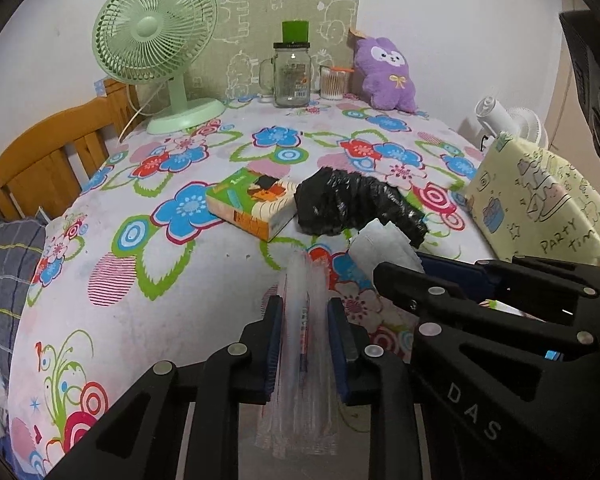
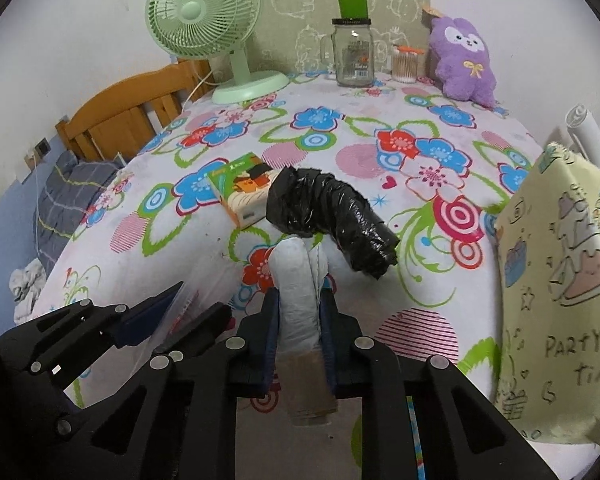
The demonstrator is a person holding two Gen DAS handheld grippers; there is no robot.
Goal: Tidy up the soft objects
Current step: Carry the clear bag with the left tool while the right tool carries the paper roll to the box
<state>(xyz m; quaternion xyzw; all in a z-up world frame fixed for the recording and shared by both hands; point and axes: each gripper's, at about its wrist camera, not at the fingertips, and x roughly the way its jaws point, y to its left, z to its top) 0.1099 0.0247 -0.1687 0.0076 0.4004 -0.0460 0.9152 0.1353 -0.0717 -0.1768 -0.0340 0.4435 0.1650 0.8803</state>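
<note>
Flower-printed cloth (image 1: pixel 148 216) covers the surface from edge to edge, and both grippers work just above its near part. Nearest, the left gripper (image 1: pixel 304 320) has its fingers (image 1: pixel 274 328) clenched on a clear plastic packet (image 1: pixel 302 360) that stands on edge between the blue pads, with red print showing through the wrap. Just to its right, the right gripper (image 2: pixel 300 312) grasps a folded white soft wad (image 2: pixel 296 292) with a brown paper-like end hanging below its fingers (image 2: pixel 270 320); the two grippers sit side by side, almost touching.

Beyond the wad lies a crumpled black plastic bag roll (image 2: pixel 332 220), bent like an elbow, its left end touching a small green and orange carton (image 1: pixel 252 204) that lies flat on the cloth. To the right stands a pale yellow gift bag (image 2: pixel 560 300) with "PARTY" lettering, and behind it a white handheld fan (image 1: pixel 500 120).

Along the back wall, from left: a mint green desk fan (image 1: pixel 156 44), a glass mason jar mug (image 1: pixel 292 74) with a green cup behind it, a tub of cotton swabs (image 1: pixel 334 82), and a purple plush toy (image 1: pixel 388 74) leaning upright. A wooden headboard (image 1: pixel 48 156) sits left of the surface.
</note>
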